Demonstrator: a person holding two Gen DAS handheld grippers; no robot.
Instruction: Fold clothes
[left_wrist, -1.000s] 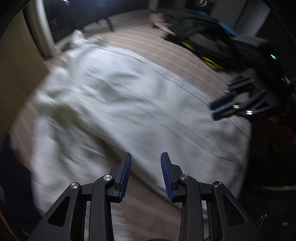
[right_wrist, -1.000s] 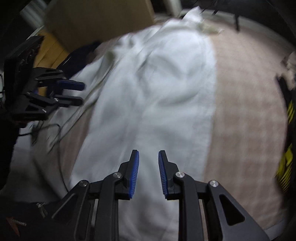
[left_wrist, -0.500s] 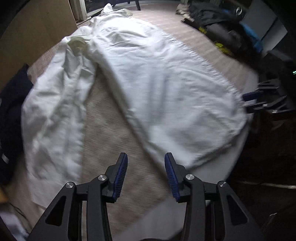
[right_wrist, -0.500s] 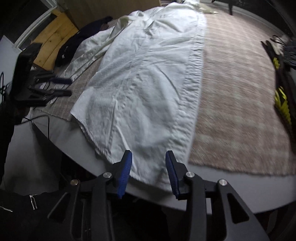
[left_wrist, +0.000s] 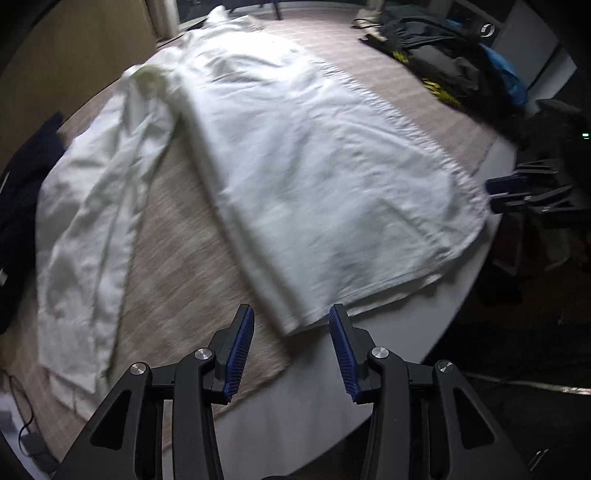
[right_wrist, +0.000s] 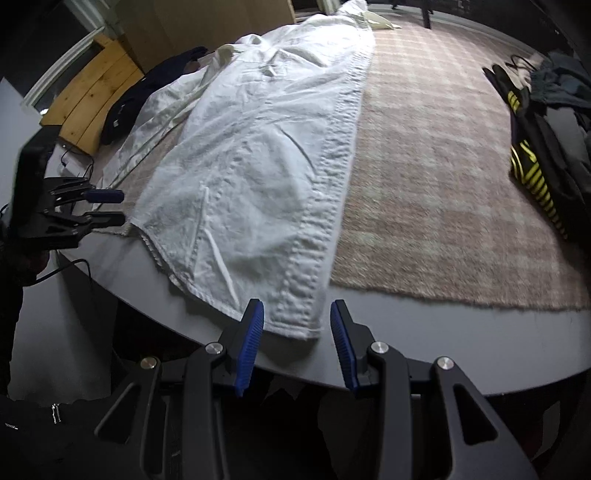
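Your left gripper (left_wrist: 291, 347) hangs with its jaws apart and nothing between them, at the near hem corner of the white shirt (left_wrist: 314, 166). Your right gripper (right_wrist: 297, 345) likewise gapes empty. Both recently widened. The shirt fills mid-frame on the rug (right_wrist: 443, 184).

A dim room in a home, it seems: a checked pinkish cloth (right_wrist: 443, 177) covers the grey bench (right_wrist: 424, 354), dark clothes (left_wrist: 450, 62) heaped upper right, wooden boards (right_wrist: 92, 96) upper left.
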